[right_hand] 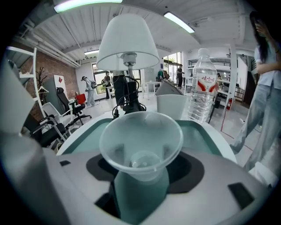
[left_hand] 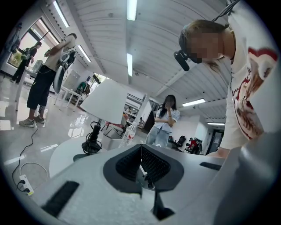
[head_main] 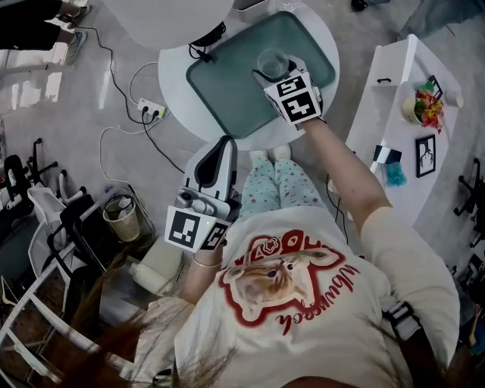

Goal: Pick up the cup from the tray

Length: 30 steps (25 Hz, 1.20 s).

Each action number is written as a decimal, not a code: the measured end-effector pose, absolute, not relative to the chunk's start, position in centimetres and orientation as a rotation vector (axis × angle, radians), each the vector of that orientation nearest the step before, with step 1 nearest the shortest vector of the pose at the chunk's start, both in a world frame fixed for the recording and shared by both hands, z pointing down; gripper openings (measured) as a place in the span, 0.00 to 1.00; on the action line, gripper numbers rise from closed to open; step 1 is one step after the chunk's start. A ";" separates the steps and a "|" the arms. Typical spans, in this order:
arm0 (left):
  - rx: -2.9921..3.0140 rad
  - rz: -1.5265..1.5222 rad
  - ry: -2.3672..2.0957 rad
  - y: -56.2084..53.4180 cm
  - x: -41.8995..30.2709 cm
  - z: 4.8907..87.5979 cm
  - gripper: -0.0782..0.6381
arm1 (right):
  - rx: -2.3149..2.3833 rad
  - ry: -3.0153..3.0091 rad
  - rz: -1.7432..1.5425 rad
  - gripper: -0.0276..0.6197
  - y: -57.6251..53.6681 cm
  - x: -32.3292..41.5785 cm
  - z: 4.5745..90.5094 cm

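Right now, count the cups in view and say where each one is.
2. A clear plastic cup is held in the right gripper over the teal tray; a white cup stands behind it, beside the clear water bottle. Others may be hidden.

We record a glossy grey floor (head_main: 61, 129) carrying a white power strip (head_main: 151, 111) and a wicker bin (head_main: 123, 220). A round white table (head_main: 173, 76) stands near a white shelf unit (head_main: 394, 91). Black office chairs (right_hand: 66, 107) stand before a brick wall (right_hand: 48, 70). Strip lights (left_hand: 131, 9) run along a white ribbed ceiling (left_hand: 101, 30). A white-shaded lamp (right_hand: 127, 41) stands on the table.
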<state>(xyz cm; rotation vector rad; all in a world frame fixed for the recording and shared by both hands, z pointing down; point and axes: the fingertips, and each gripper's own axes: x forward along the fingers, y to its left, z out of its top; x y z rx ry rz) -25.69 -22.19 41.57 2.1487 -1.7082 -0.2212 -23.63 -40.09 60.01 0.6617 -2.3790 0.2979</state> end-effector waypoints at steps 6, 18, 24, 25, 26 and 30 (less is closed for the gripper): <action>2.170 -0.243 -1.707 -22.8 -25.5 40.7 0.13 | 0.675 -2.403 0.270 0.51 -40.1 -23.5 57.5; 2.227 -0.269 -1.686 -24.2 -24.4 39.0 0.13 | 0.670 -2.448 0.288 0.51 -38.0 -22.6 51.3; 2.260 -0.279 -1.679 -24.8 -23.7 38.2 0.13 | 0.643 -2.480 0.261 0.51 -36.8 -22.0 47.5; 2.266 -0.278 -1.677 -24.9 -23.6 38.0 0.13 | 0.639 -2.488 0.261 0.51 -36.6 -21.9 46.9; 2.270 -0.278 -1.674 -25.0 -23.4 37.9 0.13 | 0.633 -2.493 0.260 0.51 -36.4 -21.8 46.3; 2.288 -0.277 -1.668 -25.2 -23.1 37.3 0.13 | 0.629 -2.508 0.240 0.51 -35.6 -20.9 44.2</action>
